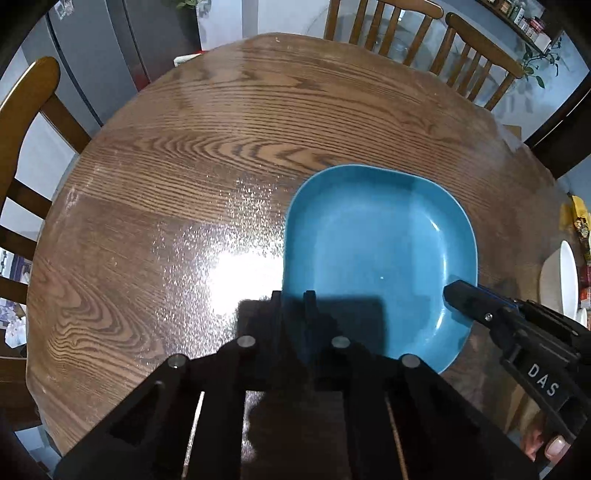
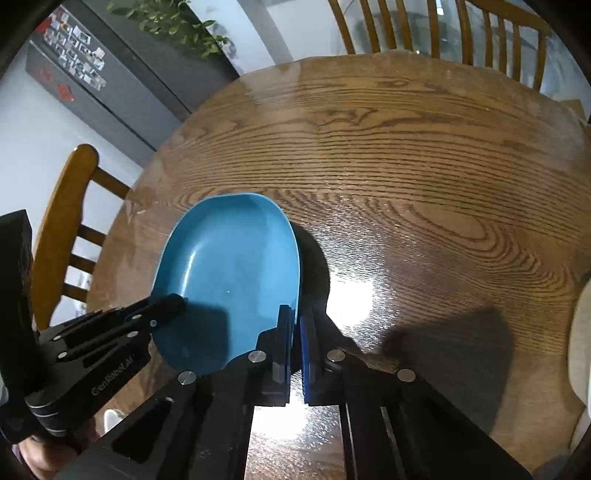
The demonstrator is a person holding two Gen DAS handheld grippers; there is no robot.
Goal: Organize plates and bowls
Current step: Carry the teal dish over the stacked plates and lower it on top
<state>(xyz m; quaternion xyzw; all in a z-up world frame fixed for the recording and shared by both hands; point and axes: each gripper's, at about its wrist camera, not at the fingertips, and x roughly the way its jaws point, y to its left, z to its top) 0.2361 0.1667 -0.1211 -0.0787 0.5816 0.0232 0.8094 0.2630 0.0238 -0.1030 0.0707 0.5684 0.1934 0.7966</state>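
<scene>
A blue rounded-square plate (image 1: 376, 258) (image 2: 229, 269) is on the round wooden table (image 1: 221, 147) (image 2: 424, 166); whether it rests flat or is slightly raised I cannot tell. My left gripper (image 1: 293, 299) is shut on the plate's near-left rim, one finger inside the rim and one outside. It shows from the side in the right wrist view as the left gripper (image 2: 173, 301). My right gripper (image 2: 297, 314) is shut on the plate's opposite rim, its blue pads pinching the edge. The left wrist view shows the right gripper (image 1: 452, 291) reaching in from the right.
Wooden chairs (image 1: 26, 155) (image 2: 443, 29) stand around the table. A white dish (image 1: 567, 280) (image 2: 580, 350) sits at the table's right edge. A dark fridge (image 2: 92, 85) stands behind. Bright glare lies on the tabletop beside the plate.
</scene>
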